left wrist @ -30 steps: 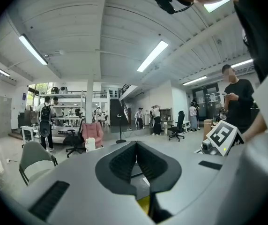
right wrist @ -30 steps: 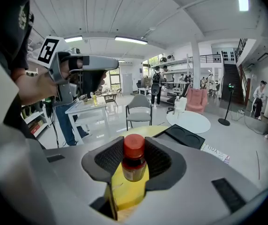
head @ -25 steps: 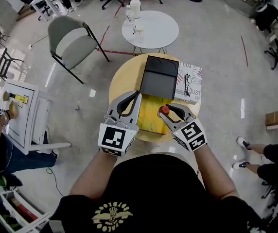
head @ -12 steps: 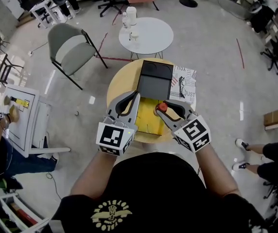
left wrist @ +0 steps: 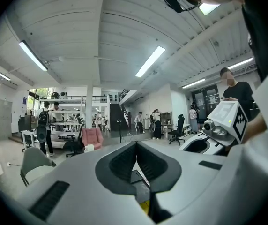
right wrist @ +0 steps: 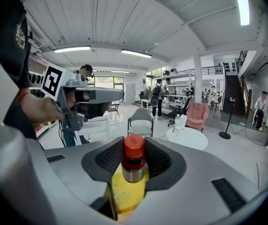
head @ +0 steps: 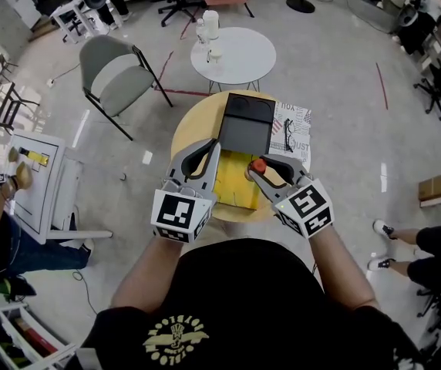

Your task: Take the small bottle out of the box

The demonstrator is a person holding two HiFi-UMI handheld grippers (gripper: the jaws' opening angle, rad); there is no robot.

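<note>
Overhead, only the red cap of the small bottle (head: 259, 165) shows, at centre frame over the open yellow box (head: 232, 185) on the round desk (head: 188, 133). The right hand-held gripper (right wrist: 134, 159) view shows its jaws clamping the bottle's brown body. The left hand-held gripper (left wrist: 136, 162) view shows jaws together, empty.

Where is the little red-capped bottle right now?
Head view, just right of centre: the red-capped bottle is clamped in the right hand-held gripper, over the yellow box on the round wooden table.
</note>
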